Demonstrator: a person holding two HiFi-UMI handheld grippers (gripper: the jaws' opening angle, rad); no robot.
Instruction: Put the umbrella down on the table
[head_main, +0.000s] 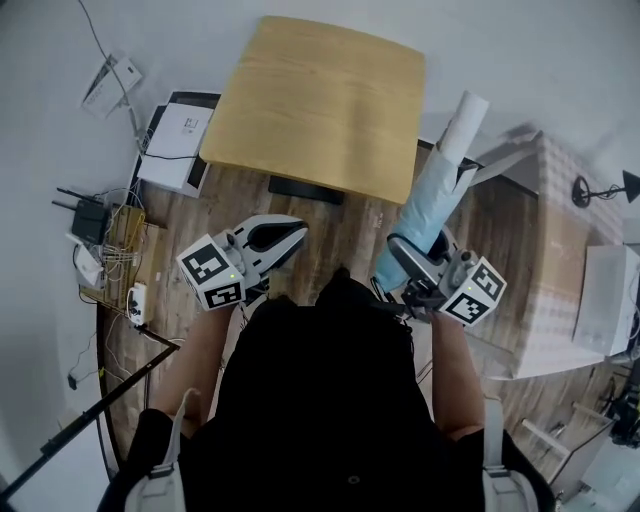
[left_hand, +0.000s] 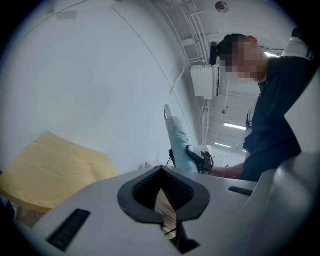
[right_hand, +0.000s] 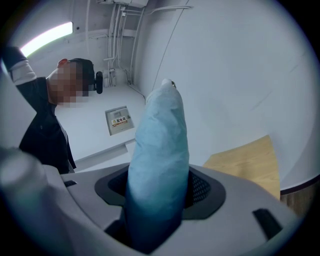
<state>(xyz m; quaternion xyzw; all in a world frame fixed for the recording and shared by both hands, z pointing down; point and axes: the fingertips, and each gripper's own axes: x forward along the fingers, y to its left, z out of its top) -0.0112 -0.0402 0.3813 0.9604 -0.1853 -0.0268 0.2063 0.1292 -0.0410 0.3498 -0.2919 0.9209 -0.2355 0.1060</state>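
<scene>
Both forearms reach forward from the black-clad body, elbows tucked, each hand gripping a tool at about waist level. The right tongs are clamped on the umbrella near its lower end and hold it up in the air, tilted forward and to the right. It is folded, wrapped in a pale blue, softly wrinkled fabric sleeve, and ends in a smooth white cylinder that sits just off the bench's right corner. It is not on the bench. From the right gripper view the blue fabric fills the gap of the right tongs, dark ribbed pads pressed to either side, and whatever part of the umbrella lies below the grip is hidden. The left tongs point toward the bench with jaws pressed together on nothing. In their own view, the left tongs leave only a spade-shaped slot with a sliver of plank floor showing through. The bench is a plain yellow wood top with rounded corners – its legs are out of sight. A tangle of cables lies on the floor at far left, too small to sort out.
</scene>
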